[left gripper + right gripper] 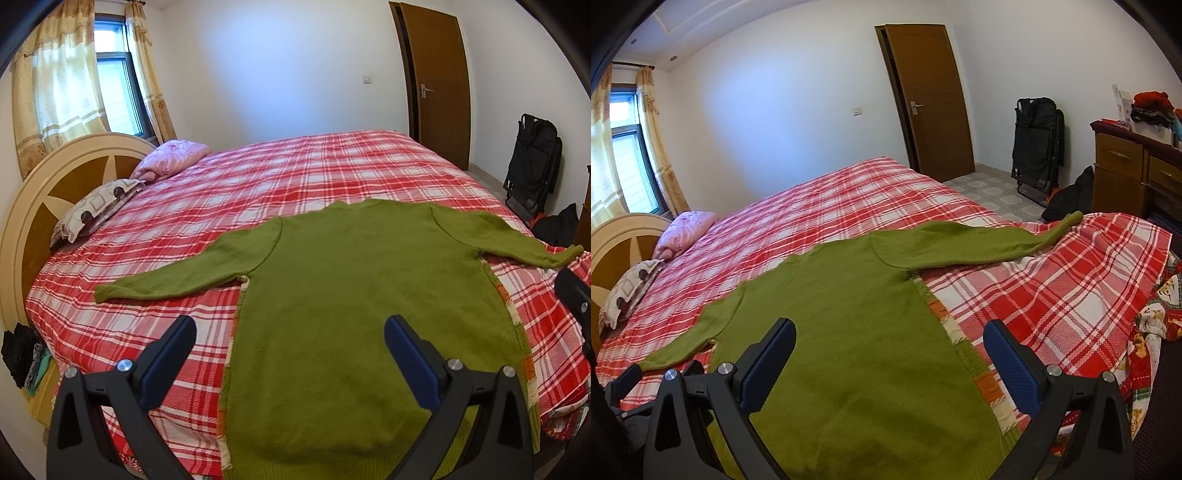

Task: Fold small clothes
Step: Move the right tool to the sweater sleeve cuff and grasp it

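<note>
Green knit, a sweater [354,295] lies flat on the plaid bed cover [280,177], hem toward me and both sleeves spread wide, which I judge readies it for the first fold. My left gripper [290,354] hovers above the hem's left side, jaws wide apart and holding nothing. My right gripper [890,354] hangs over the right edge, equally wide and empty, so each can take a side.

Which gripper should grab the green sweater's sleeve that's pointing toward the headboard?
Probably the left gripper. It is open above the green sweater on the side where that sleeve lies flat. The right gripper, also open, hovers nearer the other sleeve.
</note>
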The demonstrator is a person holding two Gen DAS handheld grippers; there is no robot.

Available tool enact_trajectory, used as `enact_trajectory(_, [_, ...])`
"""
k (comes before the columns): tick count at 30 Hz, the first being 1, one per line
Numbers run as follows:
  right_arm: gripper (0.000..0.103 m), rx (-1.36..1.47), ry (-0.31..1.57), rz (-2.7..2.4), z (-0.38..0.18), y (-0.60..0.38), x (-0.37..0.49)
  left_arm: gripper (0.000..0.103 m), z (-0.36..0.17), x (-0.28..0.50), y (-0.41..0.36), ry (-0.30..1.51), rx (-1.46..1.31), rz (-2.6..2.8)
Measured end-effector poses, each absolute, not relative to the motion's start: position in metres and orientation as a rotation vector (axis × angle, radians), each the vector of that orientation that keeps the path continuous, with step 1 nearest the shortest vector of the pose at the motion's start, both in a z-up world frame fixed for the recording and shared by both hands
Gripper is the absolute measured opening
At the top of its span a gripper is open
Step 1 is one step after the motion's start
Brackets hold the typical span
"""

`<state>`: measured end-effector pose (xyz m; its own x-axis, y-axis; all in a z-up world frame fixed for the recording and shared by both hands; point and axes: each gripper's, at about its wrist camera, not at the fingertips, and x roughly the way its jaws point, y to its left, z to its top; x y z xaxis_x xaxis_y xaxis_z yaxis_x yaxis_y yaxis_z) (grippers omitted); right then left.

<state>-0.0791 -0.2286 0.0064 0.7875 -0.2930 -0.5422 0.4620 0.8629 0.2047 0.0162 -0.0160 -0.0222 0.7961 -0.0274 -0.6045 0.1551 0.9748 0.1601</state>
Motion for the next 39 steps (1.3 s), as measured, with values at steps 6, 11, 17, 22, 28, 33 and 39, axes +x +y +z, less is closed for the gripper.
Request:
enact_trajectory(6, [0.102,0.326,0.570,-0.459,-0.009,-0.265,-0.058,0.103,-0.035,0.031,-0.021,0.669,0.199,-0.160])
enact_trajectory(11, [0.079,0.404,0.590,-0.506,-0.015,-0.330,-0.044,0.103,-0.043,0.051,-0.024,0.697,0.191,-0.207])
enact_trajectory(17, [0.064,0.628,0.623,-0.580,-0.023,-0.461,-0.035,0.103,-0.053,0.070,-0.027,0.713,0.191,-0.228])
enact_trajectory(22, [0.064,0.764,0.620,-0.695,-0.038,-0.561,-0.033,0.103,-0.063,0.080,-0.028,0.745,0.173,-0.257])
enact_trajectory(28, [0.064,0.783,0.666,-0.803,-0.063,-0.623,-0.007,0.103,-0.071,0.096,-0.035,0.782,0.188,-0.245])
enact_trajectory(33, [0.061,0.751,0.752,-0.827,-0.080,-0.647,0.027,0.103,-0.075,0.104,-0.038,0.803,0.208,-0.217])
enact_trajectory(39, [0.037,0.611,0.795,-0.899,-0.083,-0.647,0.032,0.103,-0.080,0.113,-0.040,0.830,0.207,-0.201])
